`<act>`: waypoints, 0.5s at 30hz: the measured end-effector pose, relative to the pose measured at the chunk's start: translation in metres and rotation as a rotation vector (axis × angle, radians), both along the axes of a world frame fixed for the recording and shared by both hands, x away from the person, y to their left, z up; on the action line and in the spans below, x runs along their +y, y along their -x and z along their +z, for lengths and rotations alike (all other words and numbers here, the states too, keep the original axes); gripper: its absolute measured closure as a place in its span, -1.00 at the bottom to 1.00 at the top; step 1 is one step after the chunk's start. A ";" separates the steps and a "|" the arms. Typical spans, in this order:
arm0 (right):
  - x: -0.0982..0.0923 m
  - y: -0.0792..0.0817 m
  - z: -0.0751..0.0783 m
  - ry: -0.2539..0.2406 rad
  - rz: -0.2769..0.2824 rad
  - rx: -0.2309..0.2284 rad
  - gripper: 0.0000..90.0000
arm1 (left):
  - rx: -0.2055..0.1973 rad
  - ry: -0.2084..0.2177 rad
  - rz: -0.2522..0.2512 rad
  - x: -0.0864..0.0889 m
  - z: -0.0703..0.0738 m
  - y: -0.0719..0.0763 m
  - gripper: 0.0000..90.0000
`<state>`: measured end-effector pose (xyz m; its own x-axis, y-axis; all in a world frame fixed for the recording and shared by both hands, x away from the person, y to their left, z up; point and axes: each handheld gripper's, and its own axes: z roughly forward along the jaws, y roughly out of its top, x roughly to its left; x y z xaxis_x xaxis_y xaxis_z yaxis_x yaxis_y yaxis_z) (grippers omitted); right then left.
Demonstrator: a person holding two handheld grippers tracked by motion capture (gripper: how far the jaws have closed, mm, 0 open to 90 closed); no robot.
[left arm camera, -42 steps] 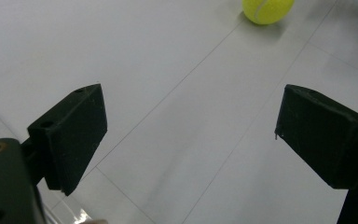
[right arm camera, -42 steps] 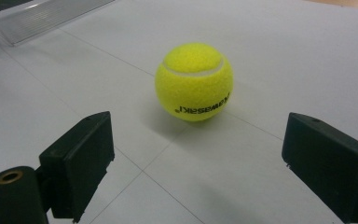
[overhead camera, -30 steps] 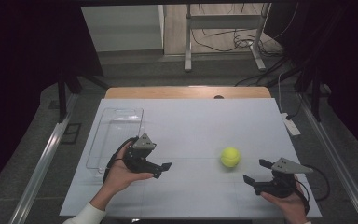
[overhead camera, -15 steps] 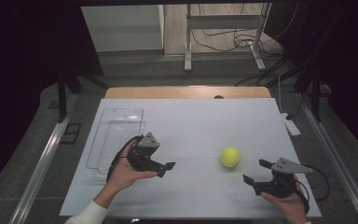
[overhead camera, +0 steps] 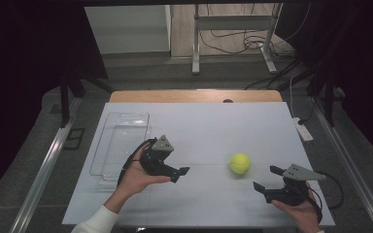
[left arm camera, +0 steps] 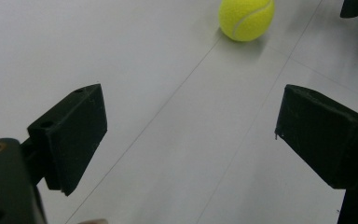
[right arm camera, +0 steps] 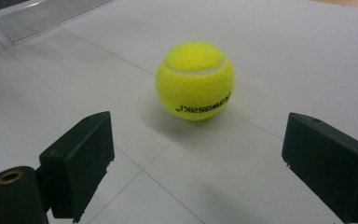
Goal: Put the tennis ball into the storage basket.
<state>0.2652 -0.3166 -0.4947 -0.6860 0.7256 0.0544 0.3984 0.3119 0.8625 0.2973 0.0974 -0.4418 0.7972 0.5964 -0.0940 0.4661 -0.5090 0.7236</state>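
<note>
The left claw (overhead camera: pixel 183 171), jaws apart and empty, has crept right toward the tennis ball (overhead camera: pixel 240 163); the right claw (overhead camera: pixel 263 178) waits wide apart beside it.

We are holding our left gripper (overhead camera: pixel 177 172) in our left hand (overhead camera: pixel 137 175), the white-sleeved forearm reaching in from the lower left and the jaws pointing right with a wide gap between them. We are gripping our right gripper (overhead camera: pixel 266 178) in our right hand (overhead camera: pixel 298 212) at the lower right edge, its jaws pointing left toward the other gripper and also spread wide. Both pairs of jaws are gaping empty, well apart from each other.
</note>
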 end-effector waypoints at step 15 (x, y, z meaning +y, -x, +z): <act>0.000 0.000 0.000 0.002 0.001 0.000 -0.79 | 0.003 -0.001 -0.021 -0.013 0.001 -0.006 -0.80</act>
<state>0.2656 -0.3168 -0.4951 -0.6863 0.7254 0.0528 0.3983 0.3142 0.8618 0.3037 0.0842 -0.4410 0.8094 0.5794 -0.0957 0.4573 -0.5198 0.7216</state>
